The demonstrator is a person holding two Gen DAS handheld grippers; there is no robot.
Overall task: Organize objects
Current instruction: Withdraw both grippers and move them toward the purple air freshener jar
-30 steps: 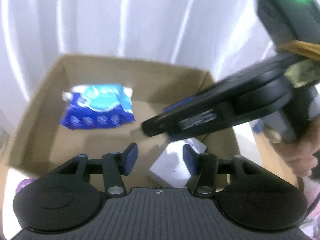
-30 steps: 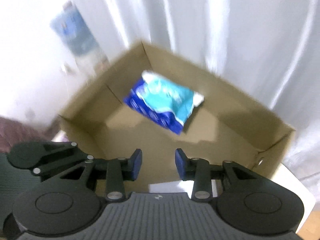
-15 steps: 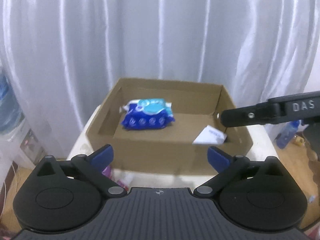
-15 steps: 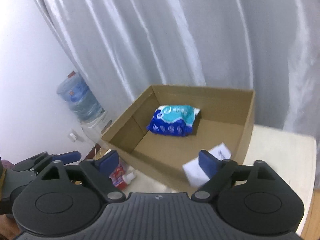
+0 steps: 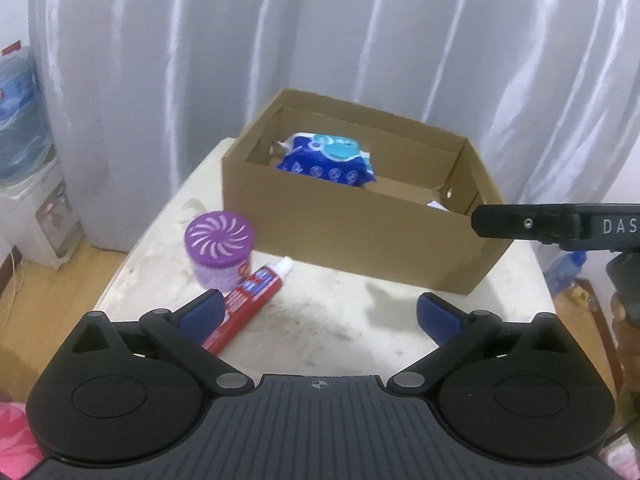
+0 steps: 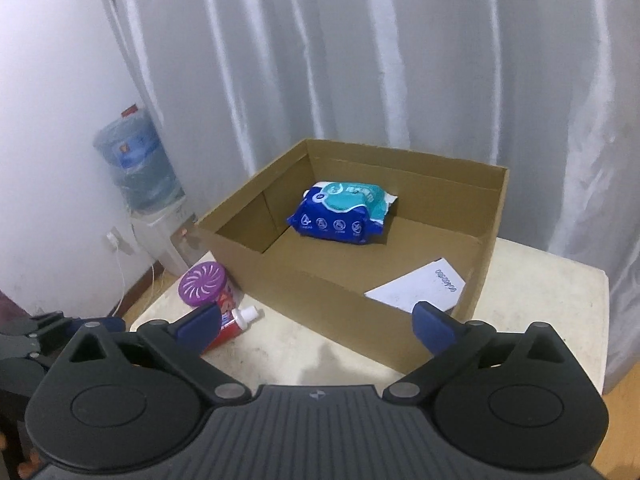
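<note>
Red toothpaste tube [image 5: 249,300] lay beside left gripper's [image 5: 318,312] left pad, long axis toward brown cardboard box [image 5: 352,236]. Left gripper wide open, empty; right gripper [image 6: 316,320] opening, empty, farther.

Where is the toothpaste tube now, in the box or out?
Out: the toothpaste tube lies on the table before the cardboard box.

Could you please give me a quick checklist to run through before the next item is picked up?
1. Left hand-held gripper open, nothing between its fingers: ok.
2. Right hand-held gripper opening, nothing between its fingers: ok.
3. Toothpaste tube and purple jar outside the cardboard box, reachable: ok.
4. Wipes pack and white packet inside the box: ok.
5. Free floor space in the box: ok.
6. Tube touching jar: cannot tell.
</note>
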